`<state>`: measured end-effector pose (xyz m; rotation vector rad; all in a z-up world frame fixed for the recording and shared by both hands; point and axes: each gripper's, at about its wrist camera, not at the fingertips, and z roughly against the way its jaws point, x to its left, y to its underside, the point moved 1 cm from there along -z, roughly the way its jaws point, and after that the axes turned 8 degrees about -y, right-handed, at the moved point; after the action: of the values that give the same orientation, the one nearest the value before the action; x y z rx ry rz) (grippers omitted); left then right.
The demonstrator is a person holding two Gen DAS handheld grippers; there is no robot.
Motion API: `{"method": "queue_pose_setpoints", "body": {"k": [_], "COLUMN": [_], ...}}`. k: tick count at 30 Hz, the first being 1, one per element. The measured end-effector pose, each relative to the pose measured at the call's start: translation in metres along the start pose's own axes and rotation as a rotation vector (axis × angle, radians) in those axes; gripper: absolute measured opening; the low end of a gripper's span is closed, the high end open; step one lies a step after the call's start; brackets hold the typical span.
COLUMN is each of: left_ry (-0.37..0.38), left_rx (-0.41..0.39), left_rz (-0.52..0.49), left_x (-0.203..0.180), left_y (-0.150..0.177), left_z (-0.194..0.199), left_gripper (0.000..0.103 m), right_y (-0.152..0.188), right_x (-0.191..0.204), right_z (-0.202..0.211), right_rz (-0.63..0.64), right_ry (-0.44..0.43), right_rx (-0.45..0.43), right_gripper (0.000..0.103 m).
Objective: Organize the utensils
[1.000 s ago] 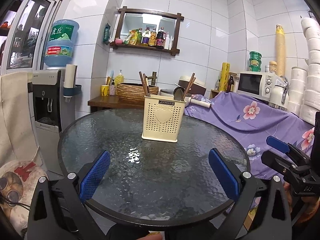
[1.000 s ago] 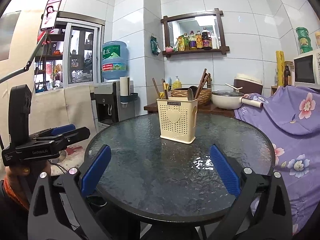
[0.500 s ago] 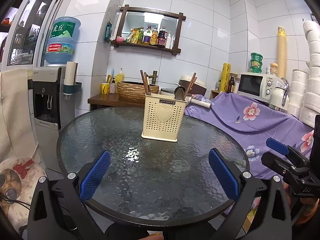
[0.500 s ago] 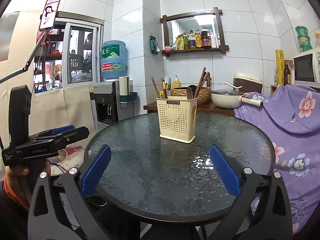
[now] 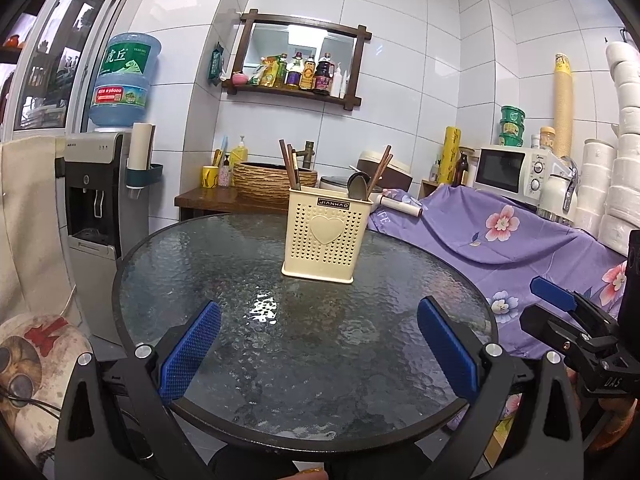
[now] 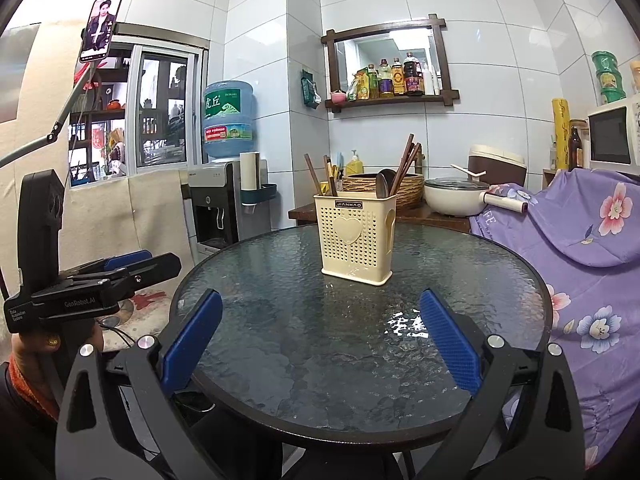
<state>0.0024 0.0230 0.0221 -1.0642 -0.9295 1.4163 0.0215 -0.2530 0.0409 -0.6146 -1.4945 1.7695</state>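
A cream perforated utensil holder (image 5: 324, 236) with a heart on its front stands upright on the round glass table (image 5: 240, 256); it also shows in the right wrist view (image 6: 354, 236). Brown chopsticks (image 5: 289, 164) and dark spoons (image 5: 357, 189) stick out of its top; the chopsticks (image 6: 406, 166) also show in the right wrist view. My left gripper (image 5: 318, 346) is open and empty over the table's near edge. My right gripper (image 6: 318, 344) is open and empty, also at the near edge. Both stay well short of the holder.
A purple flowered cloth (image 5: 500, 236) covers furniture right of the table. A water dispenser (image 5: 96, 188) stands at left. A wooden counter (image 5: 208, 200) with a woven basket (image 5: 272, 178) and a pot (image 6: 454, 196) lies behind the table. A microwave (image 5: 516, 170) sits at back right.
Both grippers have risen slightly, so the holder sits a little lower in each view. The jaws stay open and nothing on the table has moved.
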Motion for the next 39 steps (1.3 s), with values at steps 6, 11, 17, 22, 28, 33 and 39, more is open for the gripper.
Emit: {"method": "queue_pose_setpoints", "body": {"k": [6, 11, 17, 22, 28, 33, 39], "left_ry": [-0.001, 0.001, 0.000, 0.000, -0.008, -0.005, -0.016], "left_rx": [0.004, 0.006, 0.006, 0.009, 0.011, 0.014, 0.017], "left_rz": [-0.003, -0.002, -0.004, -0.013, -0.014, -0.019, -0.032], "left_x": [0.0000, -0.0003, -0.0003, -0.0013, -0.0024, -0.0028, -0.0043], "left_y": [0.0003, 0.0001, 0.0003, 0.0011, 0.0017, 0.0021, 0.0010], "left_z": [-0.0004, -0.0009, -0.0013, -0.0014, -0.0011, -0.0015, -0.0012], "left_gripper": [0.097, 0.097, 0.097, 0.097, 0.097, 0.097, 0.097], "right_y": [0.0003, 0.0008, 0.0010, 0.0022, 0.0039, 0.0044, 0.0053], "right_x": [-0.0003, -0.0007, -0.0005, -0.0006, -0.0001, -0.0017, -0.0033], "right_z": [-0.0001, -0.0006, -0.0010, -0.0018, -0.0023, -0.0031, -0.0023], "right_rz": [0.000, 0.000, -0.001, -0.001, -0.001, -0.005, -0.010], "right_ry": [0.000, -0.001, -0.002, -0.002, 0.000, 0.001, 0.004], "right_rx": [0.003, 0.003, 0.005, 0.007, 0.007, 0.010, 0.011], "right_gripper": [0.097, 0.097, 0.097, 0.097, 0.097, 0.097, 0.097]}}
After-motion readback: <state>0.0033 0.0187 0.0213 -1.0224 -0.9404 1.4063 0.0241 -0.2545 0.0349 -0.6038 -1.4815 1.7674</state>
